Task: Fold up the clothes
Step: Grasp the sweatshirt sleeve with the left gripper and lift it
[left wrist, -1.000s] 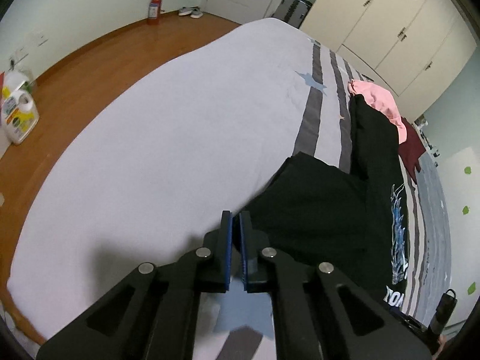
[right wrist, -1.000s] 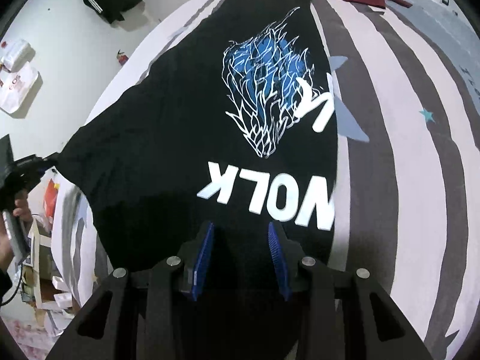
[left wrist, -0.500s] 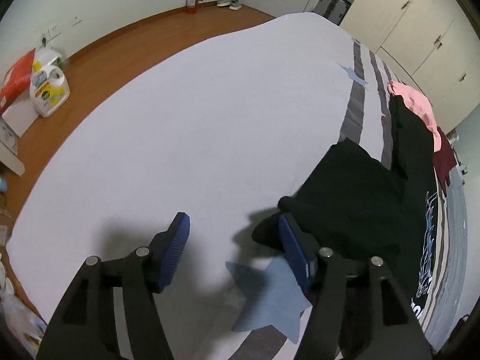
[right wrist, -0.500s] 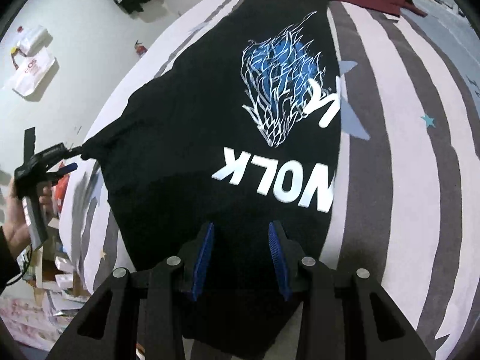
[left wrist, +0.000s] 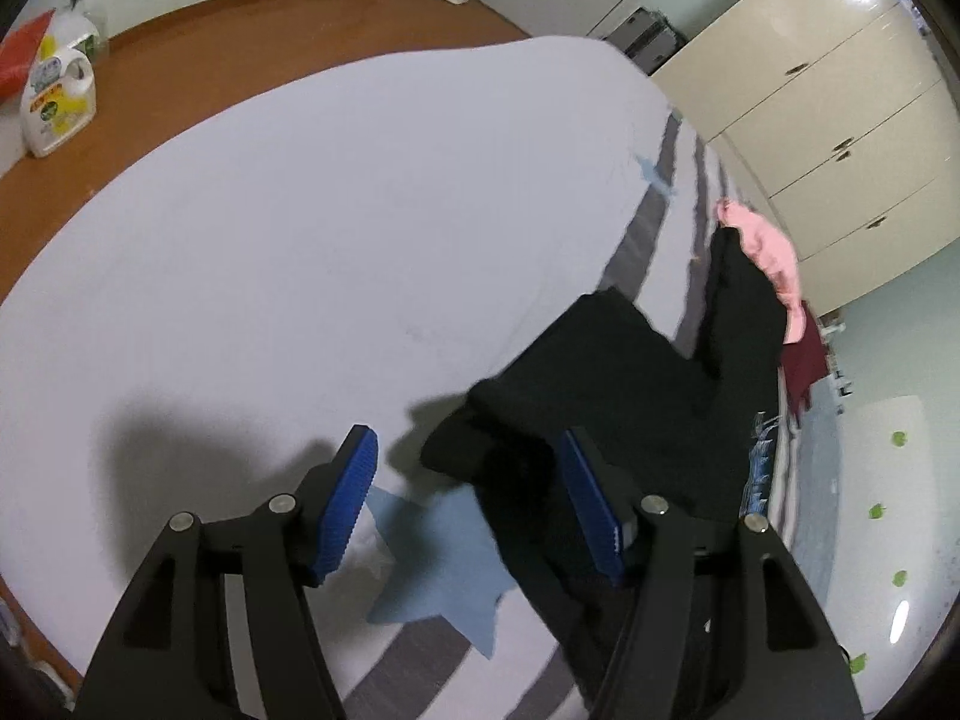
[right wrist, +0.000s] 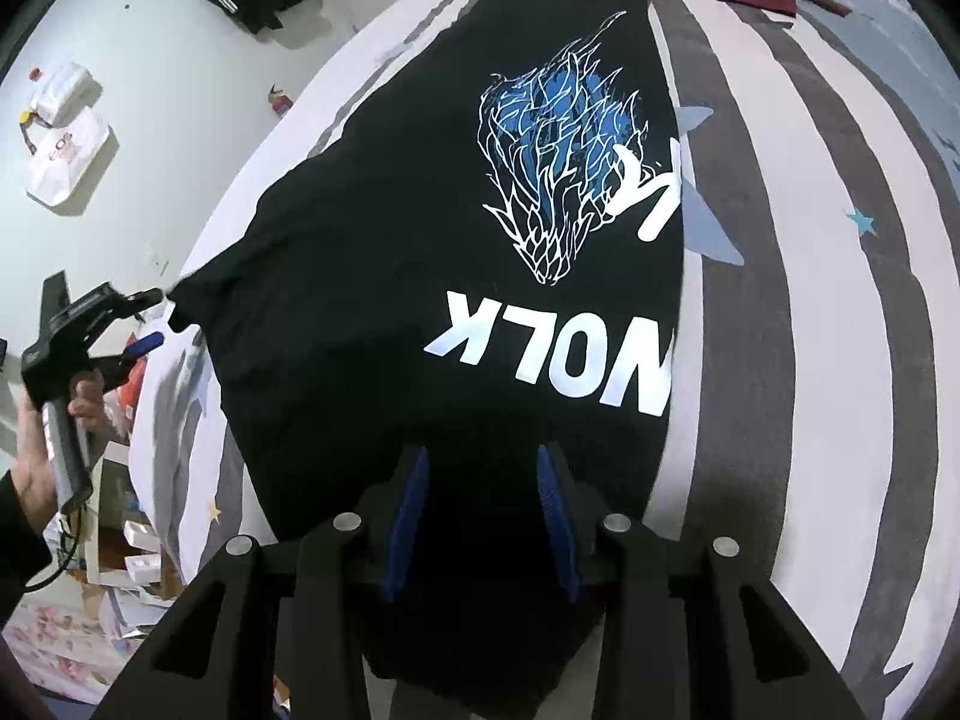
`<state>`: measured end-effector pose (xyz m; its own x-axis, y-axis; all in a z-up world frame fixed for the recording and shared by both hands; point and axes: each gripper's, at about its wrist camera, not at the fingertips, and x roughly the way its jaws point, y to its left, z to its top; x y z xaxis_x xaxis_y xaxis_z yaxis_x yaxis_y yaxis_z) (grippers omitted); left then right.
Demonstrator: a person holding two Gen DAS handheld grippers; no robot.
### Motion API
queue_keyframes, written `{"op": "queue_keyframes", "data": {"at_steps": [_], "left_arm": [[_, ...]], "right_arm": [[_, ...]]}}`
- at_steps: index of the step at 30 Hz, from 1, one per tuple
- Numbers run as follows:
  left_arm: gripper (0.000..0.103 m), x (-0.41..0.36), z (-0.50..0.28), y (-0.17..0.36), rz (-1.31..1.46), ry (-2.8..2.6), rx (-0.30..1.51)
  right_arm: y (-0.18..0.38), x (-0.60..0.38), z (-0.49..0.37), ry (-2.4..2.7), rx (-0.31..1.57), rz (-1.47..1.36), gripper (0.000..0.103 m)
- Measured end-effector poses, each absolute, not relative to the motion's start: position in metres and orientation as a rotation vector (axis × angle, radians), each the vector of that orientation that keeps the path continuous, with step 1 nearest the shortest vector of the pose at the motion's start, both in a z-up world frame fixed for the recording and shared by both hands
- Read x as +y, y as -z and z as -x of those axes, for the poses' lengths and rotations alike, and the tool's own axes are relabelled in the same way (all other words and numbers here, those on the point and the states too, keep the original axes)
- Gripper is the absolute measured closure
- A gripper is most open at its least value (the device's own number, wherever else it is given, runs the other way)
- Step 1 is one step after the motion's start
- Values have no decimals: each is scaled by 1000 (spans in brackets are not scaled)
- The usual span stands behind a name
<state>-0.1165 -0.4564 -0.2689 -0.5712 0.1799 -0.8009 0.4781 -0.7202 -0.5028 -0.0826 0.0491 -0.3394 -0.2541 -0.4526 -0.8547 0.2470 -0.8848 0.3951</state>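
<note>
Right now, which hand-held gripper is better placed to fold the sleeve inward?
Left hand-held gripper: its jaws are opening around the sleeve of the black T-shirt. The right one is at the collar end.

Matt black cloth shirt (right wrist: 372,276) with a smooth white print; soft cloth bed (left wrist: 300,228); glossy wooden floor (left wrist: 252,30).

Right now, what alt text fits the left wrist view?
The left gripper hovers over a bed, jaws opening, the sleeve of a black T-shirt loose between them. Pink clothes lie beyond.
</note>
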Motion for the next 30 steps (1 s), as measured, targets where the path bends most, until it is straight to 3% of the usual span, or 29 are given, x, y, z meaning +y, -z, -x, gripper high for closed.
{"op": "queue_keyframes", "data": {"at_steps": [10,12,13,14,16,23,30], "left_arm": [[37,-440,151,290,-1432,2388,1103],[50,-441,159,294,-1429,2389,1094],[69,-439,163,296,-1436,2392,1067],[81,-437,167,296,-1446,2397,1030],[89,-429,172,293,-1458,2420,946],[92,-383,171,227,-1391,2639,756],[93,-237,166,186,-1544,2929,669]], "right_arm": [[343,45,86,2158,-246,-1578,68],[342,45,87,2158,-241,-1577,68],[342,46,88,2160,-240,-1576,68],[342,46,88,2162,-240,-1575,68],[342,48,90,2166,-242,-1572,68],[333,57,95,2204,-269,-1541,68],[300,83,111,2261,-345,-1463,68]]}}
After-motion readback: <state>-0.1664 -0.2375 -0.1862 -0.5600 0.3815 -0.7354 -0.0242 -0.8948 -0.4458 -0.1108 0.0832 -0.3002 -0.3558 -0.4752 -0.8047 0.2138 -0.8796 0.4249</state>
